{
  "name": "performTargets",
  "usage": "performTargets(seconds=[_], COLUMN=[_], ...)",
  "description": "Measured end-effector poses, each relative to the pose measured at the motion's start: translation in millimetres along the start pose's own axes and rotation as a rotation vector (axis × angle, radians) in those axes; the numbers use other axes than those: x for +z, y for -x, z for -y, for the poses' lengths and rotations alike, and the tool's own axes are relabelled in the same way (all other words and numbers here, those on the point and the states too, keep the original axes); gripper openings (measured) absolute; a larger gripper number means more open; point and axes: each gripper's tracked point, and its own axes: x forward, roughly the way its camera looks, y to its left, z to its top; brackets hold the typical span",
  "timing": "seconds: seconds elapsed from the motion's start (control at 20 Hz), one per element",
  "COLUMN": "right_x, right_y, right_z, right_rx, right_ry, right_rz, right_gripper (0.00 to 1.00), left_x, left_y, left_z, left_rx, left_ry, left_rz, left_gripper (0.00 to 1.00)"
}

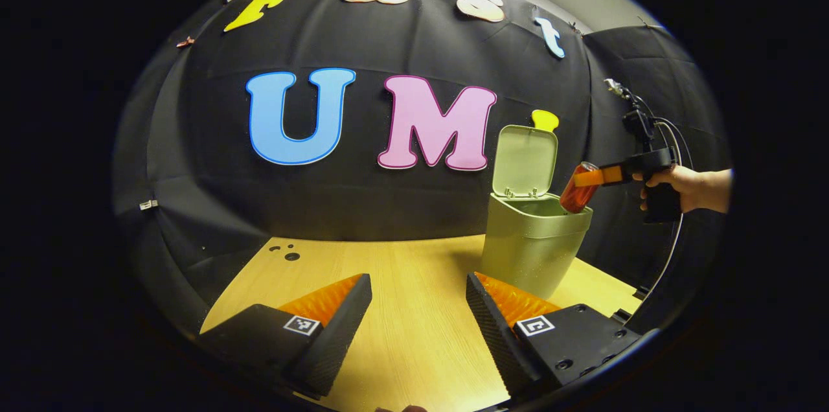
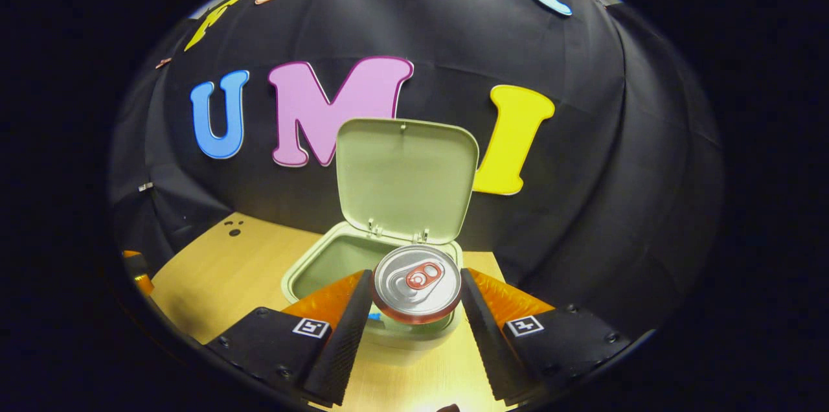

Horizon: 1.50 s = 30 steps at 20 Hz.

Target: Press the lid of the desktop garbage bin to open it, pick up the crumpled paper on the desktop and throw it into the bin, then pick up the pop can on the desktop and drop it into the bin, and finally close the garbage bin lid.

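While the lid (image 2: 407,173) stands up, the right hand-held gripper (image 2: 414,298) squeezes the pop can (image 2: 416,282) above the bin (image 2: 304,276) to drop it, and the left hand-held gripper (image 1: 419,305) waits, fingers apart.

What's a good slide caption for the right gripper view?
Right gripper holds the pop can over the open garbage bin.

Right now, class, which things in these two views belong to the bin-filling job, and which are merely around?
In the job:
- garbage bin, lid up
- pop can, held over the bin by the right gripper
- left gripper, open and idle

Merely around:
- wooden desktop
- dark marks at its far corner
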Motion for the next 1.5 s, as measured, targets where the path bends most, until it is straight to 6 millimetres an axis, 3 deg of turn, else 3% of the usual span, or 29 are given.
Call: performTargets(seconds=[0.6,1.5], right_x=[-52,-50], right_y=[-33,-33], right_z=[1,3], right_rx=[-0.014,-0.026], right_ry=[0.047,0.010], right_rz=[-0.186,-0.183], right_gripper=[0.84,0.88], left_x=[3,3], left_y=[-5,-8], left_z=[-1,-2], left_rx=[0.006,0.003], left_ry=[0.003,0.009], left_rz=[0.005,0.013], left_gripper=[0.94,0.94])
